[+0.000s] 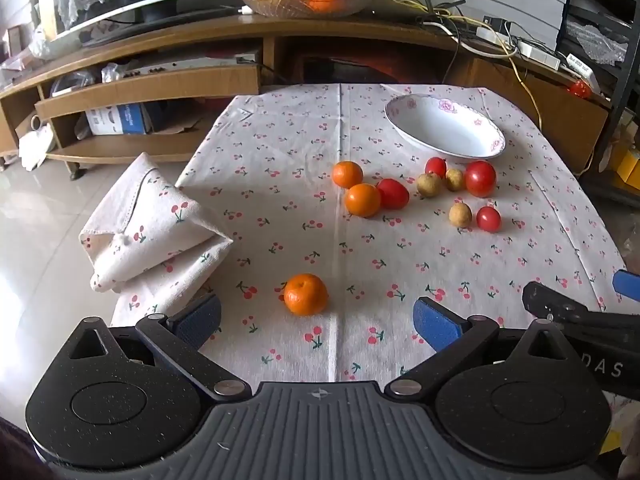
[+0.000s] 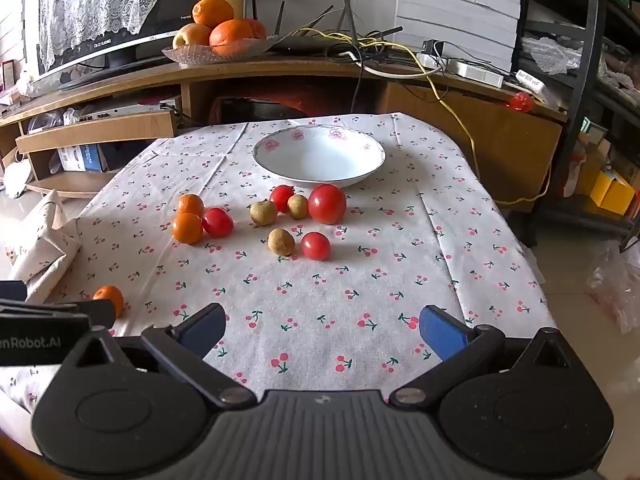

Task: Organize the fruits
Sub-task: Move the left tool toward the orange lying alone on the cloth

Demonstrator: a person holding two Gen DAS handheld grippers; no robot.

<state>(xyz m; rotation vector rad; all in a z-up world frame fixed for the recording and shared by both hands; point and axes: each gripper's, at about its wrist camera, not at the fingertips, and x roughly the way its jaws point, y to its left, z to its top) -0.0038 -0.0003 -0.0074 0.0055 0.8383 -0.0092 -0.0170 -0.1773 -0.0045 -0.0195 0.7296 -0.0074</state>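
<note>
Table (image 2: pixel 460 216) draped in a white cloth printed with red cherries; one corner of the cloth is folded up in a loose bundle (image 1: pixel 156 224) at the left edge. Behind it, a wooden media console (image 1: pixel 160 84) carries a dark monitor whose lower bezel bears small lettering too blurred to read, and a glass dish (image 2: pixel 208 54) of large oranges and a yellowish fruit.

White bowl (image 2: pixel 320 158) with pink flower motifs on its rim, standing empty at the far side of the table.

Left gripper (image 1: pixel 316 320): blue-padded fingers spread wide, holding nothing; a lone orange (image 1: pixel 306 294) lies on the cloth just ahead of the gap, touching neither finger. On its body, seen from the right wrist view, the partial marking "enRobot.AI" is legible.

Right gripper (image 2: pixel 322 330): fingers equally wide apart, empty, over bare cloth. The letters "DAS" show on its body in the left wrist view.

Fruit cluster just in front of the bowl: two oranges (image 2: pixel 188 220) touching each other, with a red tomato (image 2: pixel 217 222) against the nearer one; a large tomato (image 2: pixel 327 203); two smaller tomatoes (image 2: pixel 315 246); and three brownish, round small fruits (image 2: pixel 281 241).
</note>
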